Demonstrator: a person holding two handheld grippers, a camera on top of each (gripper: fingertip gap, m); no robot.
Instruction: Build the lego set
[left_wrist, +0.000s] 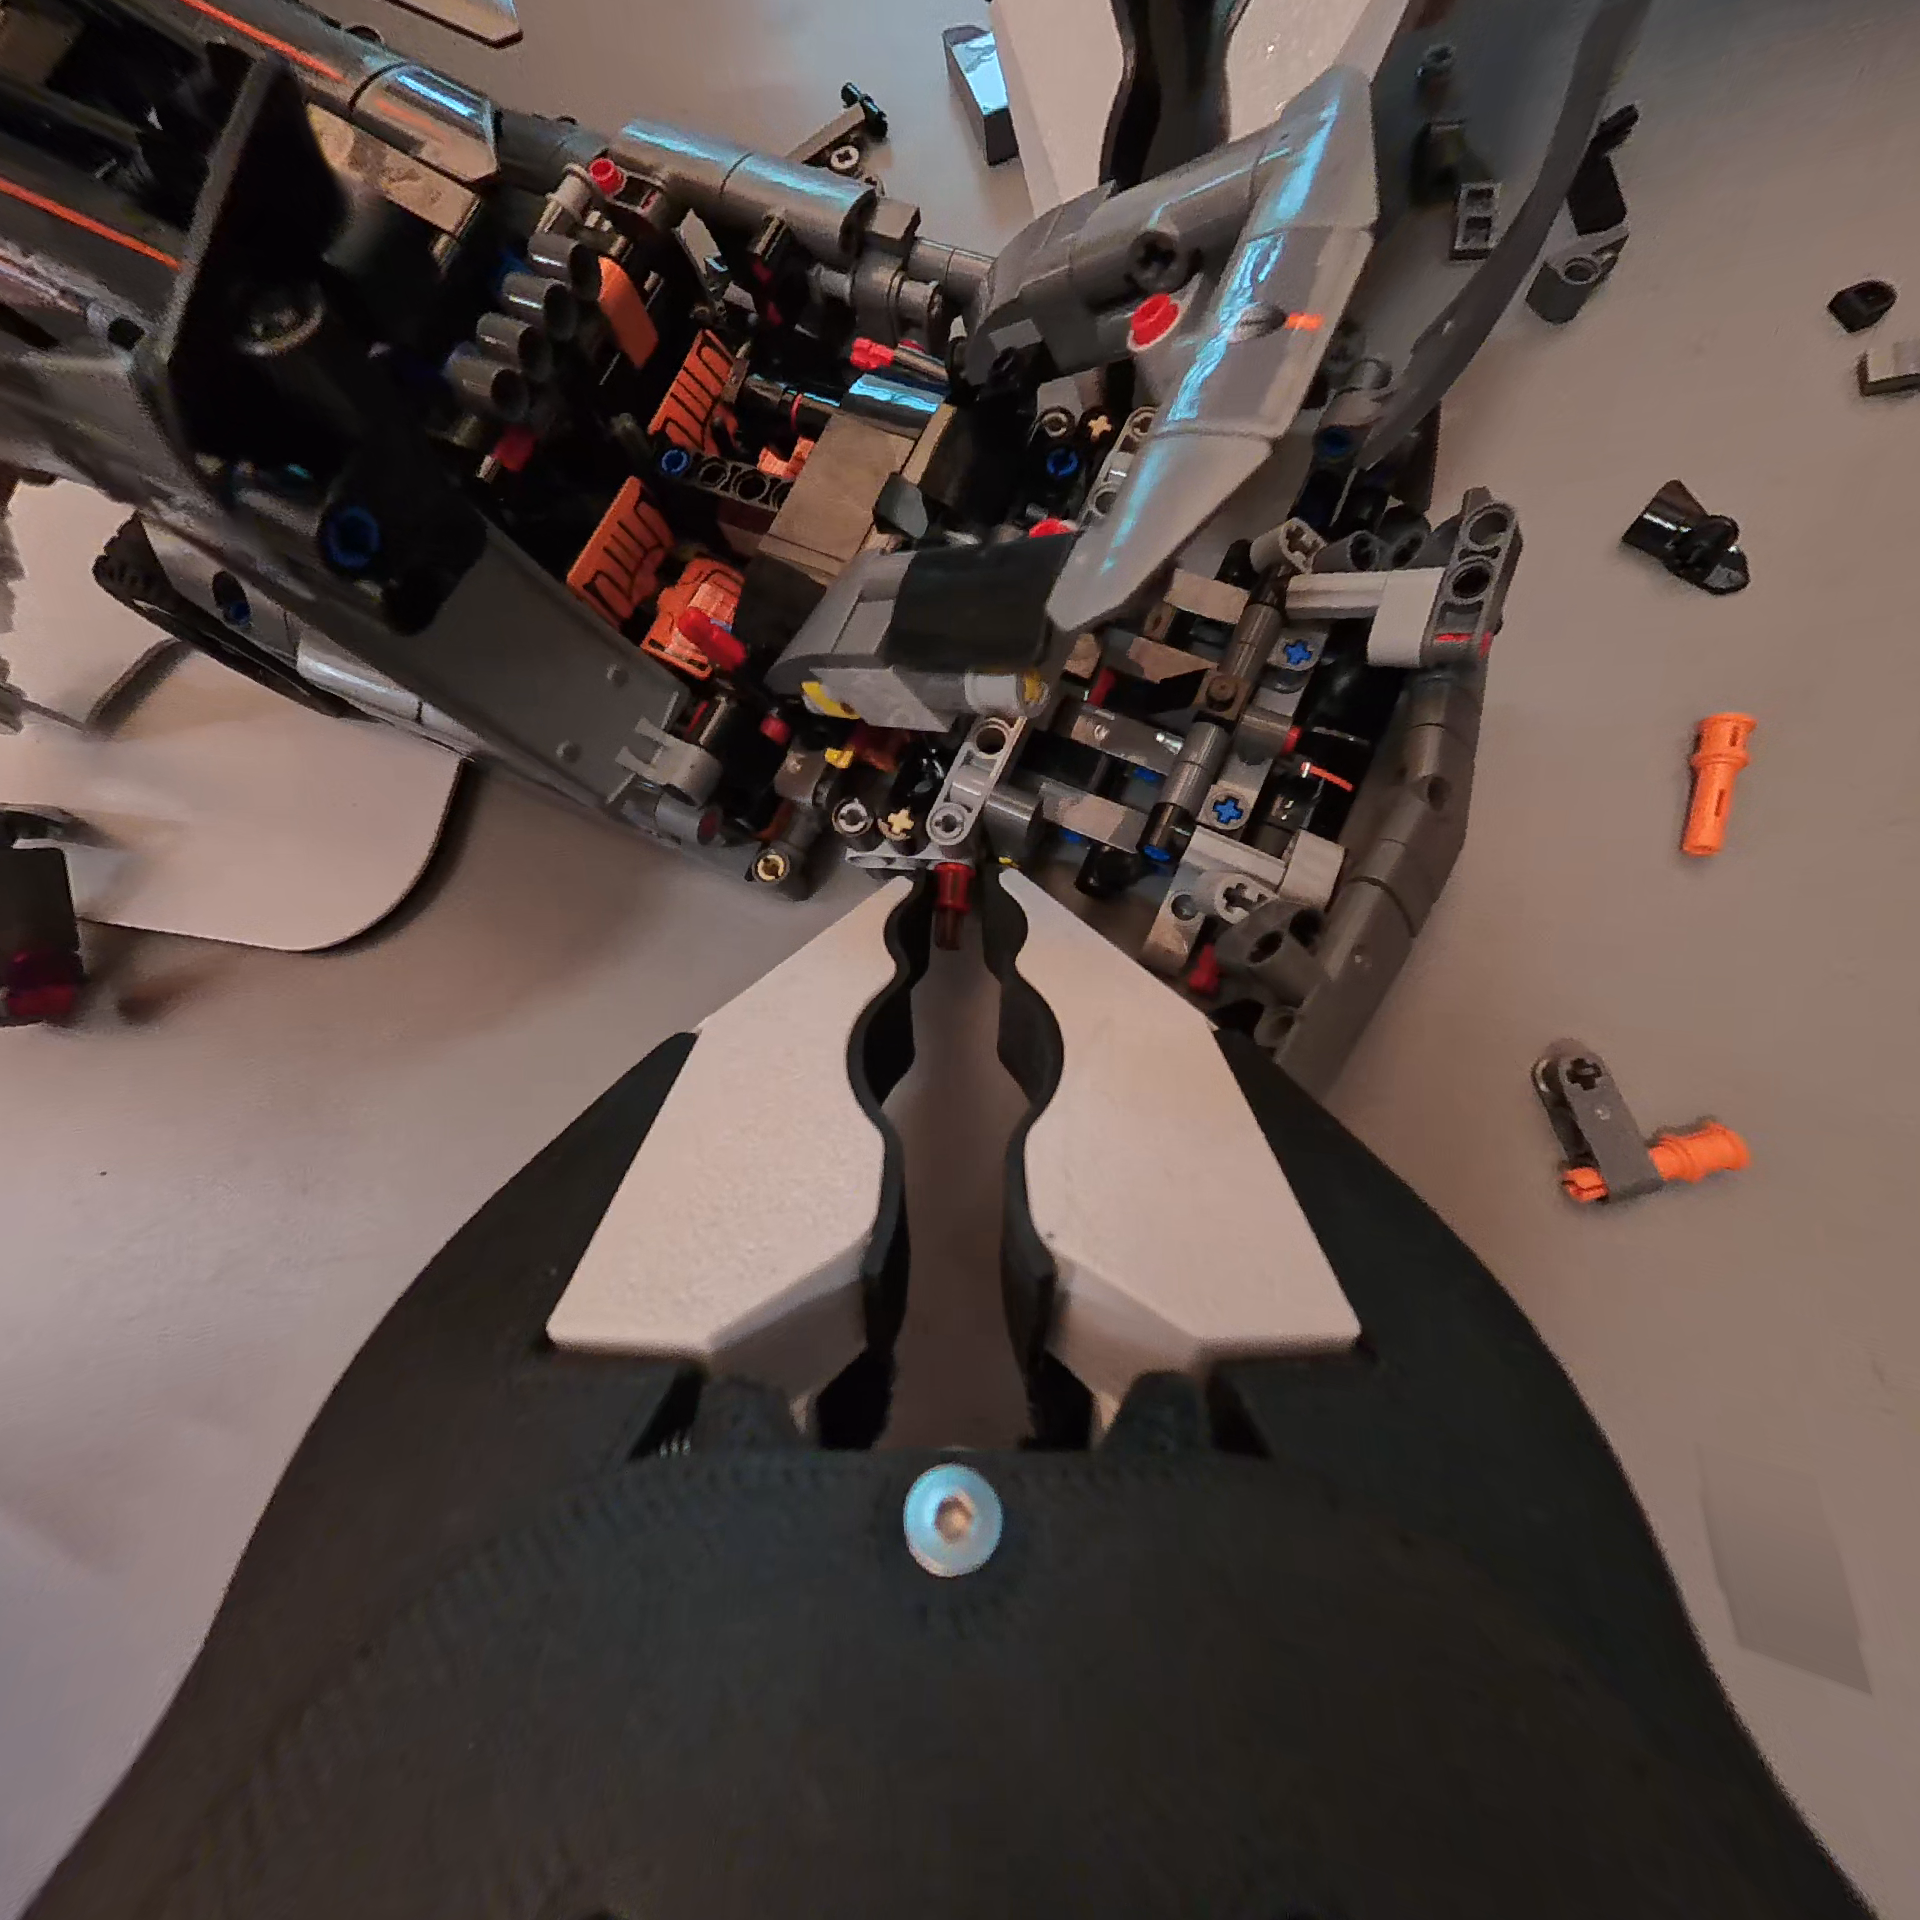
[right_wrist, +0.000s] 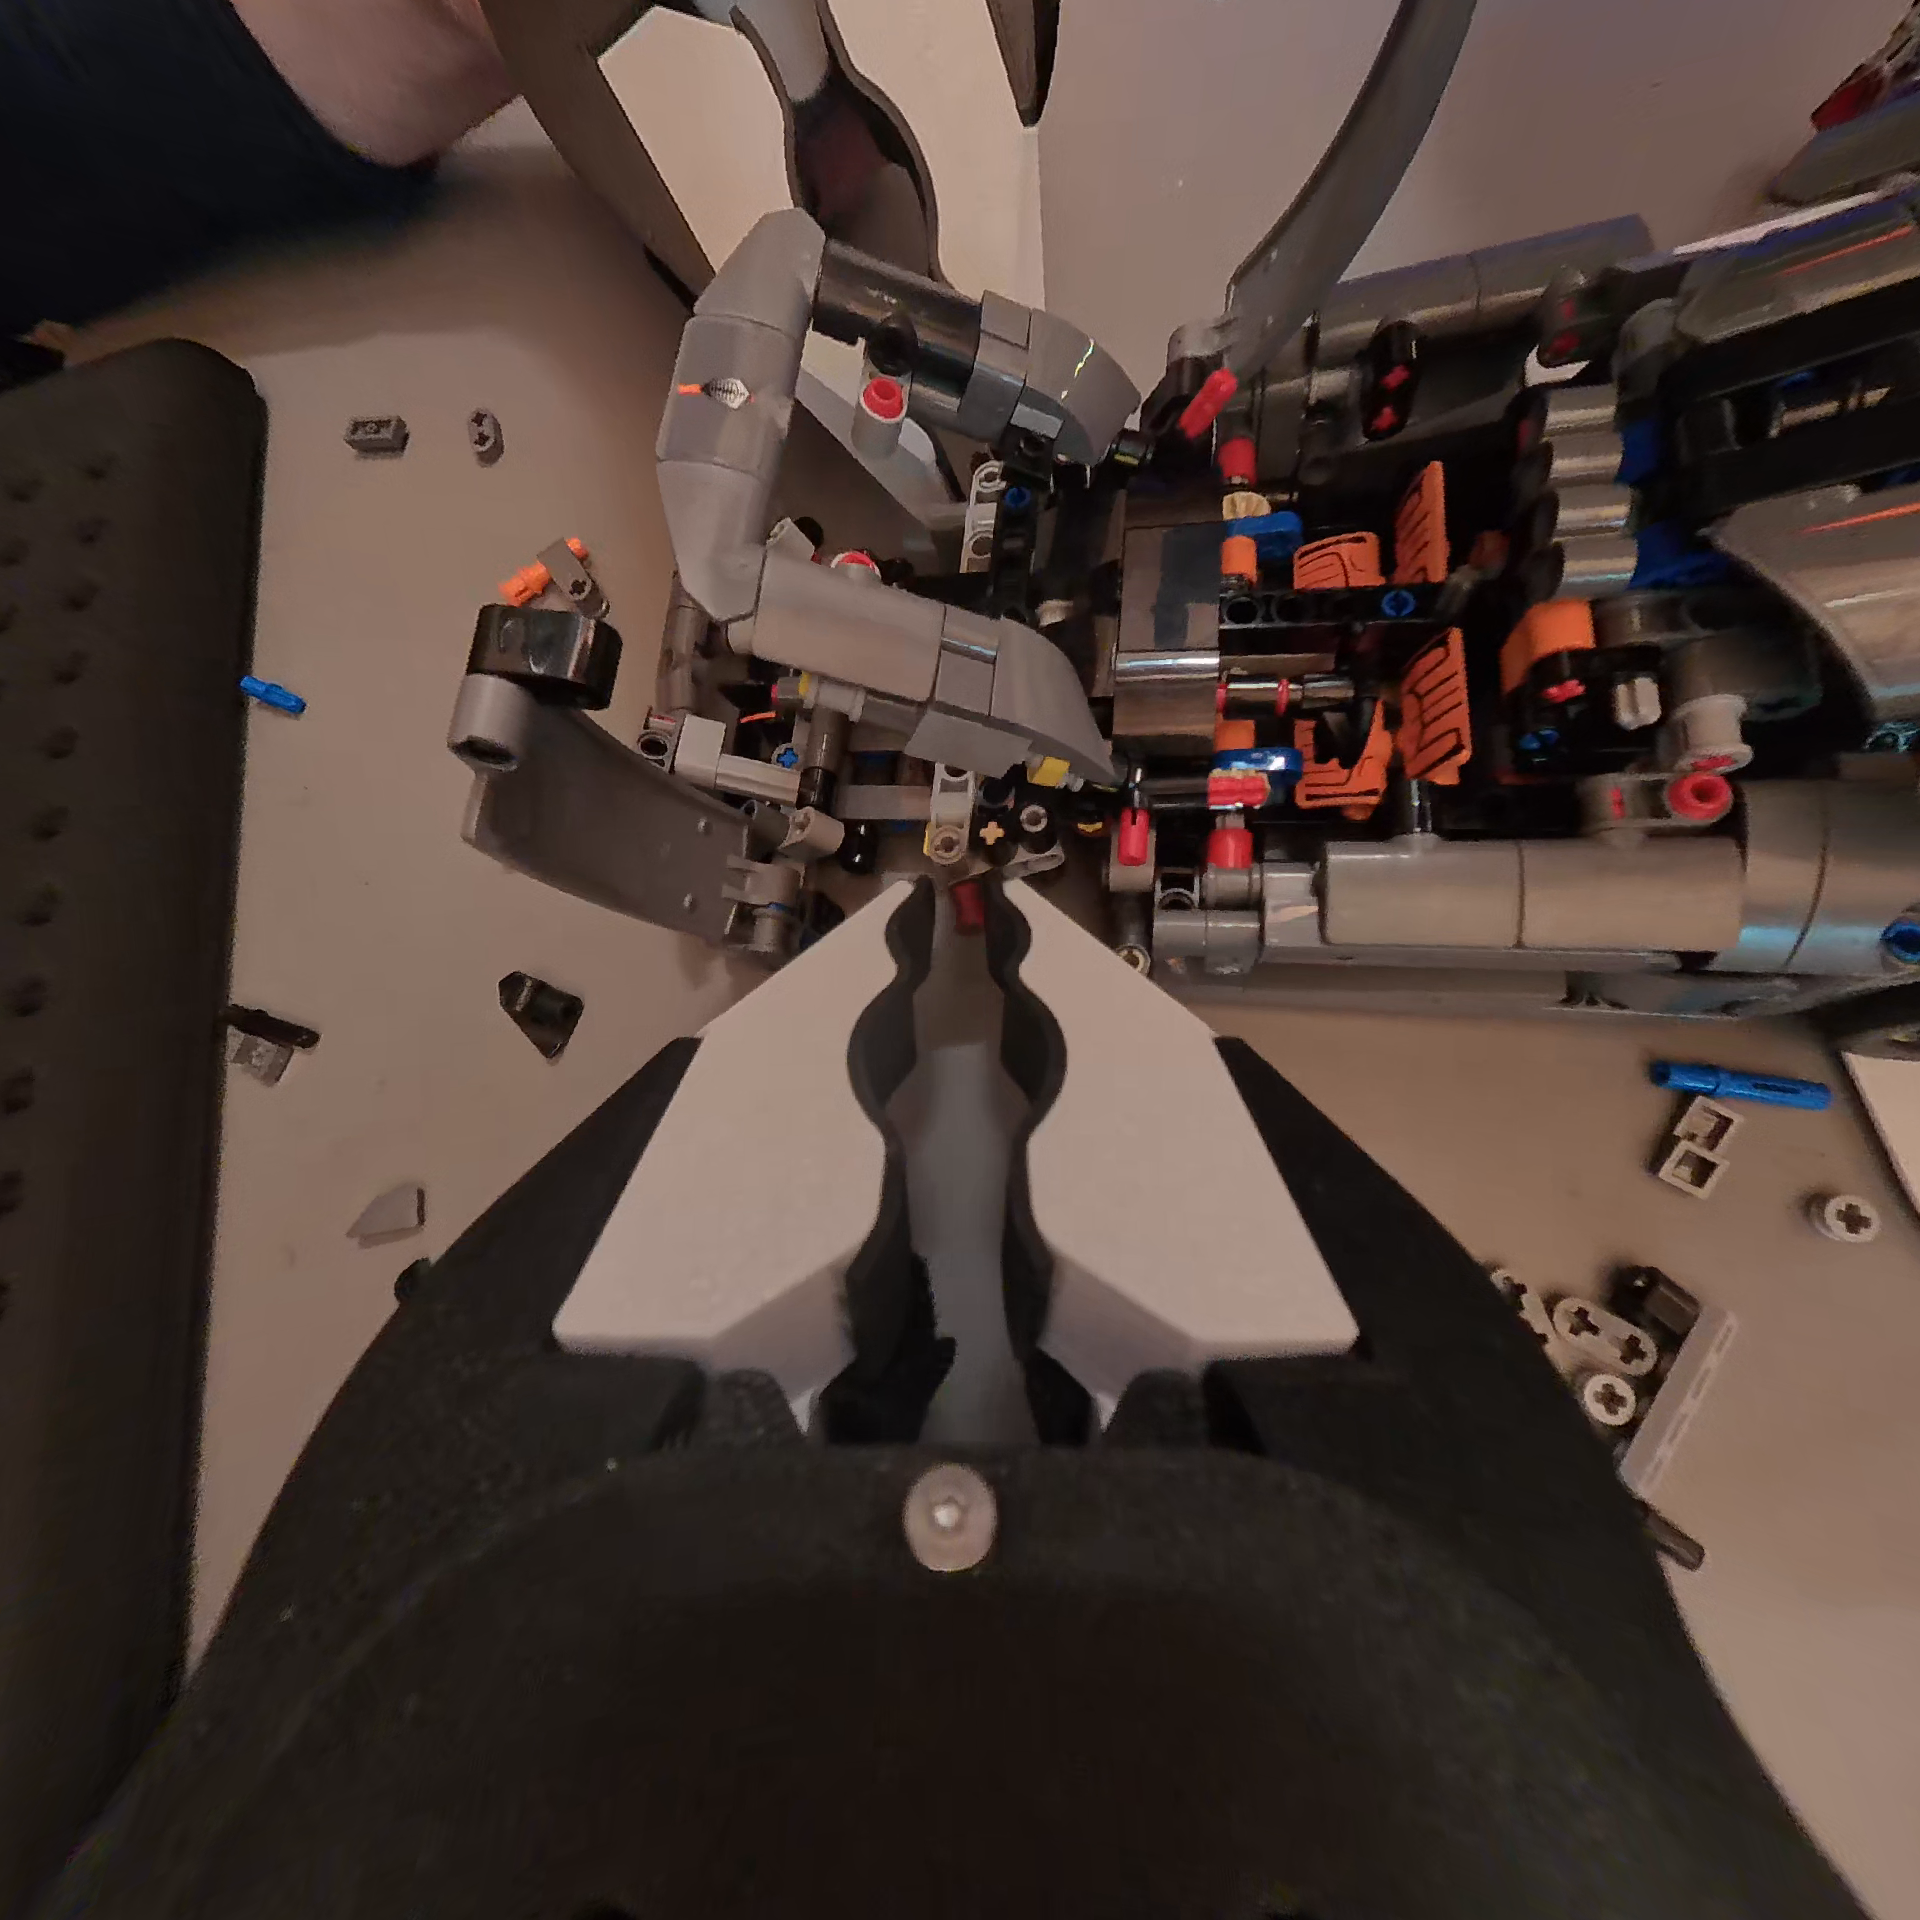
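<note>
The Lego model (left_wrist: 831, 499) is a grey, black and orange car body that fills the upper half of the left wrist view. It also fills the upper right of the right wrist view (right_wrist: 1351, 675). My left gripper (left_wrist: 951, 899) is at the model's near edge, below a light grey liftarm (left_wrist: 966, 779), and is shut on a small dark red pin (left_wrist: 951, 906). My right gripper (right_wrist: 964, 899) is at the opposite edge, also pinching a red pin (right_wrist: 968, 902). A grey strip shows in the gap between the right gripper's fingers. Each gripper appears far off in the other's view, behind a grey fender (left_wrist: 1226, 343).
On the floor in the left wrist view lie an orange pin (left_wrist: 1714, 779), a grey connector with orange pins (left_wrist: 1631, 1143) and black pieces (left_wrist: 1683, 535). The right wrist view shows a black mat (right_wrist: 104, 935), blue pins (right_wrist: 1740, 1086), grey round parts (right_wrist: 1600, 1351) and a person's arm (right_wrist: 364, 83).
</note>
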